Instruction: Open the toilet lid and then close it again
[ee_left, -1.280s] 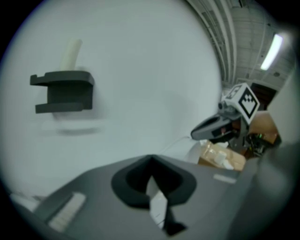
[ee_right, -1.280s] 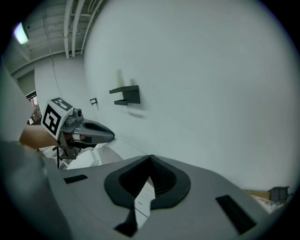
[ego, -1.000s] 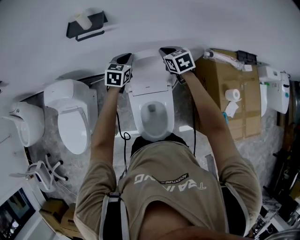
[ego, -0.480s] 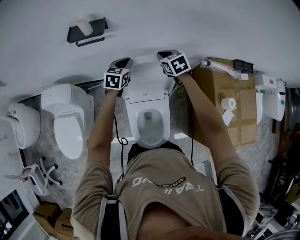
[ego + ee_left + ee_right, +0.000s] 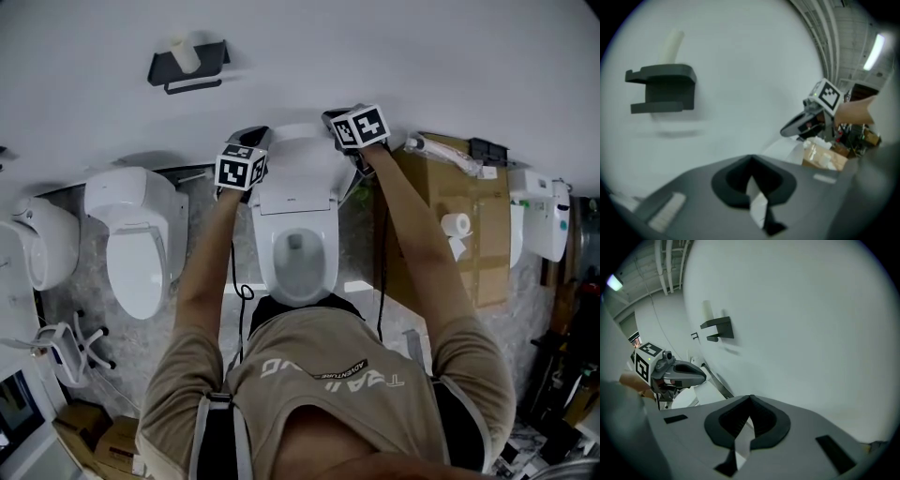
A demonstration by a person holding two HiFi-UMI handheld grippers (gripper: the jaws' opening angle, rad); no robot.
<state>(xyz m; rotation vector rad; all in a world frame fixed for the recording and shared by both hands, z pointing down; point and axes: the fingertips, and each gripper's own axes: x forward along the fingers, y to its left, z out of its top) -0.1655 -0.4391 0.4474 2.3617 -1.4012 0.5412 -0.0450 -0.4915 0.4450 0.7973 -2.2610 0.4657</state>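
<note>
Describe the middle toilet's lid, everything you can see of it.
The toilet lid is white, glossy, plastic by its look, with rounded corners. It stands raised by the wall behind the open bowl, inner face toward the person. The left gripper and right gripper clamp its two side edges near the top; a white strip shows between each pair of jaws.

Both arms reach straight forward, elbows nearly locked. The left gripper (image 5: 253, 137) and right gripper (image 5: 339, 118) are held level side by side, near each other, each with jaws together at the tips.
</note>
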